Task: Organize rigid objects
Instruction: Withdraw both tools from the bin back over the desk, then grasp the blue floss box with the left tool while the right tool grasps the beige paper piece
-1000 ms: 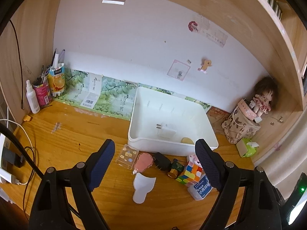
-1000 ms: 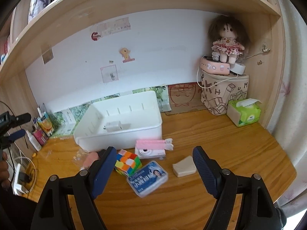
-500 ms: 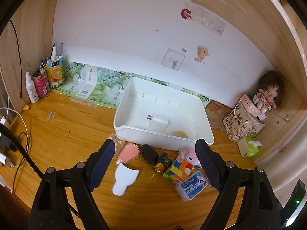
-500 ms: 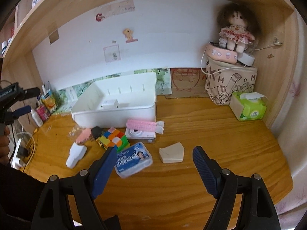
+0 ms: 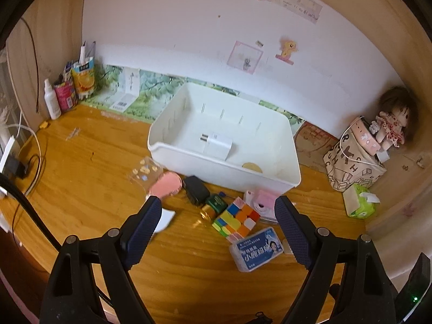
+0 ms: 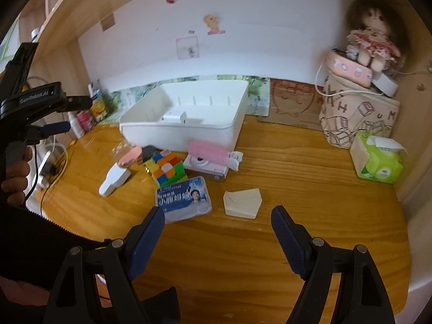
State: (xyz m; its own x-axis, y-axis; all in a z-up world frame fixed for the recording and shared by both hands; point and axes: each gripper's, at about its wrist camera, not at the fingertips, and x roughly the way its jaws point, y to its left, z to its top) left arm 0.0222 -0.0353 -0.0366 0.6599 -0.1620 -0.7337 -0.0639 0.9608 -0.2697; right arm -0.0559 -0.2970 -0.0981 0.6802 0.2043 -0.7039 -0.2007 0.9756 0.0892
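Both claws apart over the desk clutter

Currently the left gripper [image 5: 218, 217] hangs above the wooden desk [image 5: 81, 178] with its jaws spread wide and nothing between them. Right gripper [image 6: 217, 225] likewise: jaws apart, empty, above bare wood near the desk's front.

White bin [image 5: 270, 171] sits toward the back of the desk. Inside it: a white plug adapter [image 5: 217, 143] and a small tan disc [image 5: 252, 166], partly hidden by the front wall.

Loose items lie in a row just in front of the bin. From the left wrist view, left to right: clear sticker packet [image 5: 144, 171], pink hairbrush [image 5: 166, 186] with a white handle partly behind the left finger, black charger [image 5: 195, 189], small green-and-gold bottle [image 5: 214, 205], colour cube [image 5: 236, 220], pink toy camera [image 5: 263, 201]. A blue-labelled packet [image 5: 256, 248] lies nearer than the cube, touching or almost touching it. In the right wrist view a cream five-sided block [image 6: 243, 202] rests just beside that packet, apart from it.

A person's hand [image 6: 14, 178] holds the left gripper's handle at the right view's left edge.
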